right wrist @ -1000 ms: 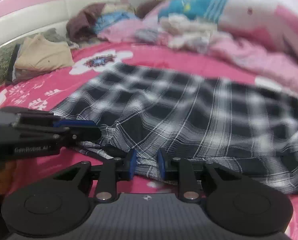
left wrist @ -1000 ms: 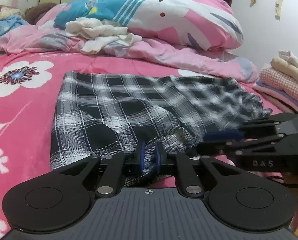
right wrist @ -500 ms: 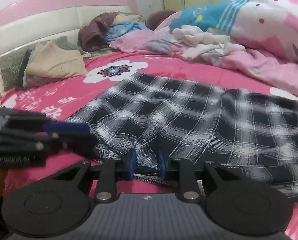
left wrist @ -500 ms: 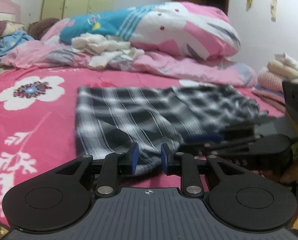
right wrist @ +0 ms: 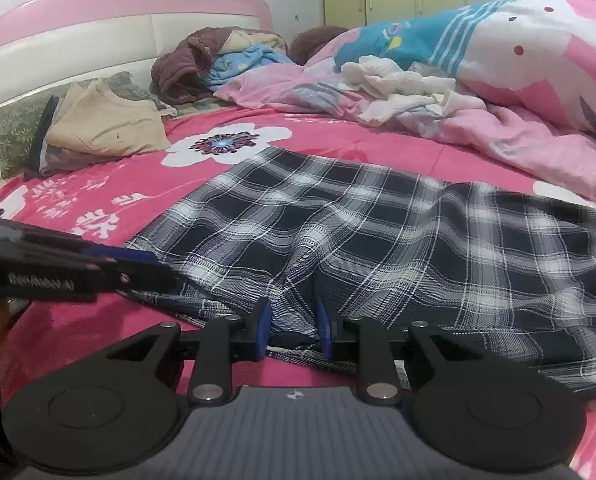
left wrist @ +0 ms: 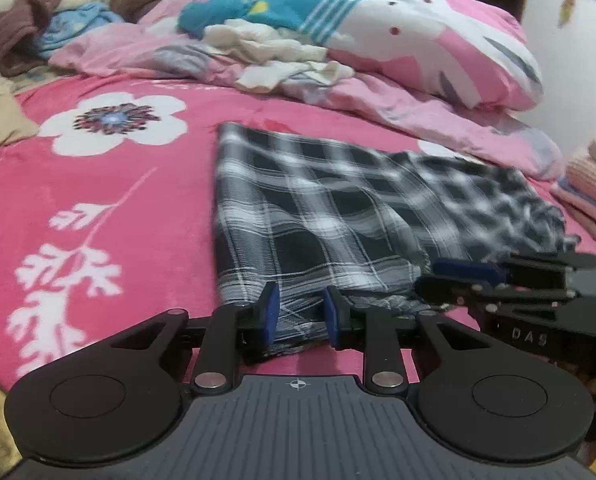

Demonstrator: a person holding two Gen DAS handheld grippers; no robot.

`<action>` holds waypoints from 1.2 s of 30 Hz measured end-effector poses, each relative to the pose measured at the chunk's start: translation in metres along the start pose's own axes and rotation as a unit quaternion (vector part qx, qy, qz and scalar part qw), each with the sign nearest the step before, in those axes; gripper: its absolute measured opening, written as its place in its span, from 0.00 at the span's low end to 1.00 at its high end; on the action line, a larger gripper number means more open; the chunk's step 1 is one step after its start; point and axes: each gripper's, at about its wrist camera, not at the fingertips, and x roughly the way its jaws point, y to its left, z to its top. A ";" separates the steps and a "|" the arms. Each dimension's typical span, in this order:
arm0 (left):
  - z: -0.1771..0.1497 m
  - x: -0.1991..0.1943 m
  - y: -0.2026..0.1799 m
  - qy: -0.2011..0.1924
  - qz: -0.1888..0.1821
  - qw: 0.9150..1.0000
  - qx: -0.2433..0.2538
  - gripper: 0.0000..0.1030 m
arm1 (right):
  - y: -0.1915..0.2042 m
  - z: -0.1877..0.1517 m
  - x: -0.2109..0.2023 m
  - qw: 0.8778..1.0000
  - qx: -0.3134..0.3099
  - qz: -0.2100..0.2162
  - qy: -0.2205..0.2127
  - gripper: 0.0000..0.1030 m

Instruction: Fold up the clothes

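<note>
A black-and-white plaid garment (left wrist: pixel 338 208) (right wrist: pixel 378 240) lies spread on the pink flowered bedsheet (left wrist: pixel 98 200). My left gripper (left wrist: pixel 300 312) sits at its near hem, jaws parted, and the hem lies loosely between the blue pads (left wrist: pixel 272 312). My right gripper (right wrist: pixel 293 324) is at the same hem further right. Its jaws stand equally wide, with a puckered ridge of cloth between them that does not look squeezed. Each gripper shows side-on in the other's view: the right gripper (left wrist: pixel 450 276) and the left gripper (right wrist: pixel 138 264).
A bunched pink quilt (left wrist: pixel 418 52) with crumpled white clothes (left wrist: pixel 274 48) lies across the far side. Folded clothes are stacked at the right bed edge (left wrist: pixel 590 176). A folded beige garment (right wrist: pixel 106 128) rests by the pink headboard (right wrist: pixel 98 28).
The left jaws have widened off the hem they were pinching, and the left gripper has shifted so the garment sits further right in its view. The right gripper has barely moved.
</note>
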 end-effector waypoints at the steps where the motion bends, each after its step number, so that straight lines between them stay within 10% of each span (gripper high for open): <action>1: 0.001 -0.004 0.000 -0.004 0.004 1.000 -0.003 0.24 | 0.000 0.000 0.000 1.000 0.000 -0.001 0.000 0.25; 11: 0.027 0.026 -0.019 -0.033 -0.051 0.998 -0.030 0.24 | -0.001 -0.002 -0.001 1.000 0.007 -0.003 -0.006 0.25; 26: 0.005 0.005 0.012 -0.030 0.088 0.996 0.004 0.23 | -0.003 -0.003 -0.001 1.000 0.016 -0.003 -0.010 0.26; 36: 0.019 -0.020 0.010 -0.092 0.077 0.993 0.007 0.23 | -0.001 -0.004 0.000 1.000 0.014 -0.011 -0.012 0.26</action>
